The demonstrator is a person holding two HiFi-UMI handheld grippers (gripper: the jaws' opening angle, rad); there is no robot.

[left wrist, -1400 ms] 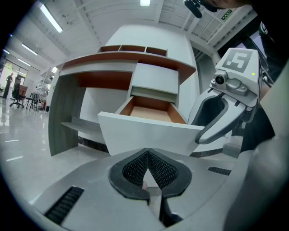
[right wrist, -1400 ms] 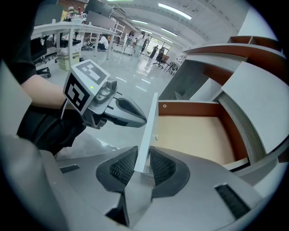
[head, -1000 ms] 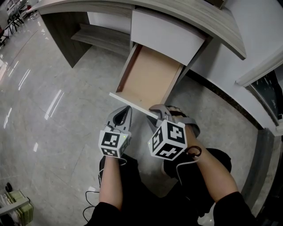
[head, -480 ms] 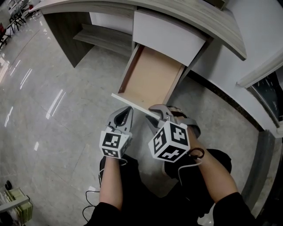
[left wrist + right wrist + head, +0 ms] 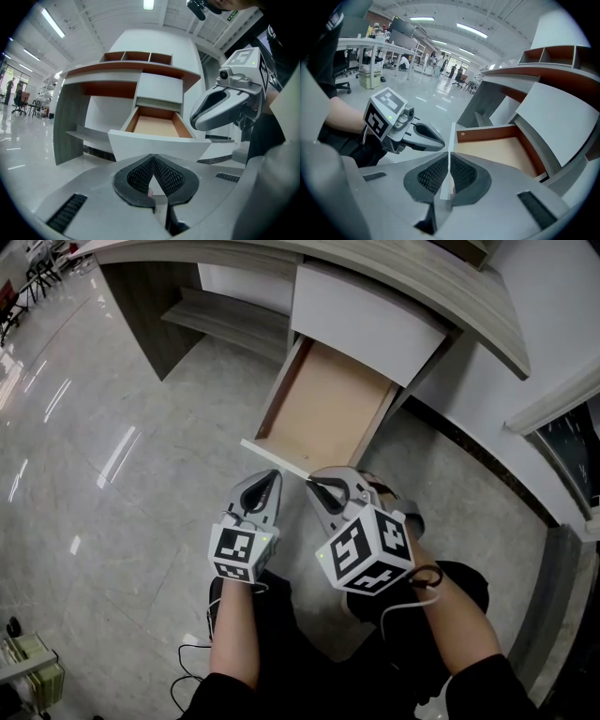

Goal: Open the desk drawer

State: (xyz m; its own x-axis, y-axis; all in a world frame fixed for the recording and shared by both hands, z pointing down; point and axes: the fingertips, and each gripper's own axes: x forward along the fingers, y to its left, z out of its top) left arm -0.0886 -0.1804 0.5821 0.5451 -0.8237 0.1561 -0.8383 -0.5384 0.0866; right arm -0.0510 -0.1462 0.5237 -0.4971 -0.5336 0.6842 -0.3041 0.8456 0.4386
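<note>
The drawer (image 5: 323, 413) stands pulled out from under the counter (image 5: 412, 273). In the head view its long axis runs from 1 o'clock, where the back end goes under a closed white panel (image 5: 366, 310), to 7 o'clock, where it points out toward us. Its open top faces up, and we see a bare tan bottom between brown side walls. The white drawer front (image 5: 277, 454) closes the 7 o'clock end and lies crosswise, from 10 o'clock to 4 o'clock, above the glossy floor (image 5: 112, 427).

Our right claw (image 5: 317, 486) sits at the 4 o'clock end of that front, tips aimed along the drawer toward 1 o'clock. Its jaws are closing. In the right gripper view the ribbed pads (image 5: 433, 173) are all but together and nothing is caught between them. Only a thin white line of the front's top edge shows in line with the slit.

Our left claw (image 5: 272, 476) lies at 9 o'clock of the right one, just beside it. Its tip is near the drawer front but apart from it. Its pads (image 5: 140, 176) meet at the tip and hold nothing. It points at the front's broad face.

A low shelf (image 5: 220, 315) sits under the counter at 11 o'clock of the drawer.
</note>
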